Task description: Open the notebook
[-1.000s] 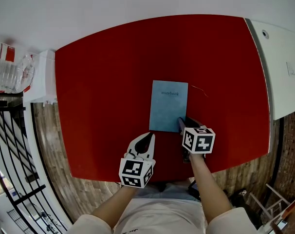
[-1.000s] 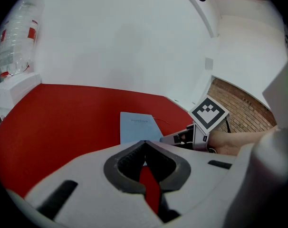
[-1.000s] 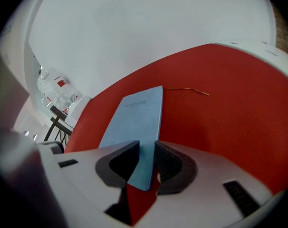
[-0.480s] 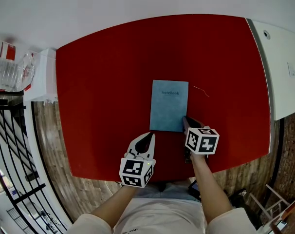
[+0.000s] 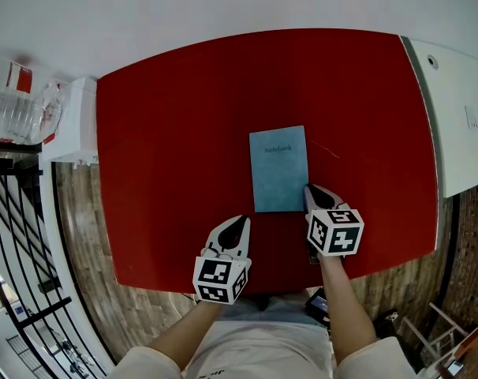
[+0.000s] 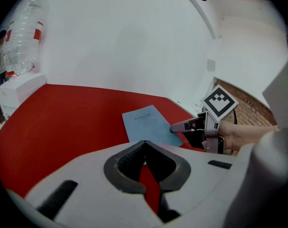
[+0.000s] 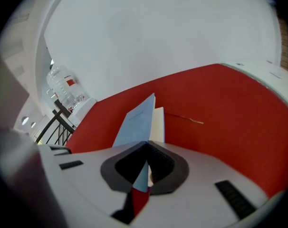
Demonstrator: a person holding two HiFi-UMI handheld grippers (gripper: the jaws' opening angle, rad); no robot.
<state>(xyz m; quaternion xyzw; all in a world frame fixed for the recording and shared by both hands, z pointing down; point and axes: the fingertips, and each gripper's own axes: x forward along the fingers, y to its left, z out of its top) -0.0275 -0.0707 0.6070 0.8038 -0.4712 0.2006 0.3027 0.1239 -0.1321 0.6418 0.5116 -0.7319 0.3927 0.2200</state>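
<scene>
Two hand-held grippers, both mine, work above one red tabletop.

**Left gripper**: my bare forearm comes in from the near side. The tool slants down and away from me, with its tips near the near left corner of the pale blue rectangular notebook and clear of it. Its own view shows the jaws meeting at the tips with nothing between them.

**Right gripper**: the forearm also comes from the near side, and the tool is pitched more steeply down. Its tips are at the notebook's near right corner. The jaws have just been closing and pinch the thin blue cover, which rises between the pads as a slanted sheet. The white page block lies bare just right of the raised cover.

**Hard to make out:**
- In the head view the cover's lift does not show.
- The marker cube hides my right hand.
- The print on the cover is too blurred to read.
- I cannot tell whether the left tips touch the table.
- In the right gripper view, the tool's body hides the notebook's near edge.

**Orientation:** the notebook's long axis runs from me toward the far side. The printed title is at the far end, the cover's free edge is on the right, and the hinge is on the left. The tabletop extends past the notebook on every side, further on its left. A thin pale strand lies just right of the notebook's far end.
</scene>
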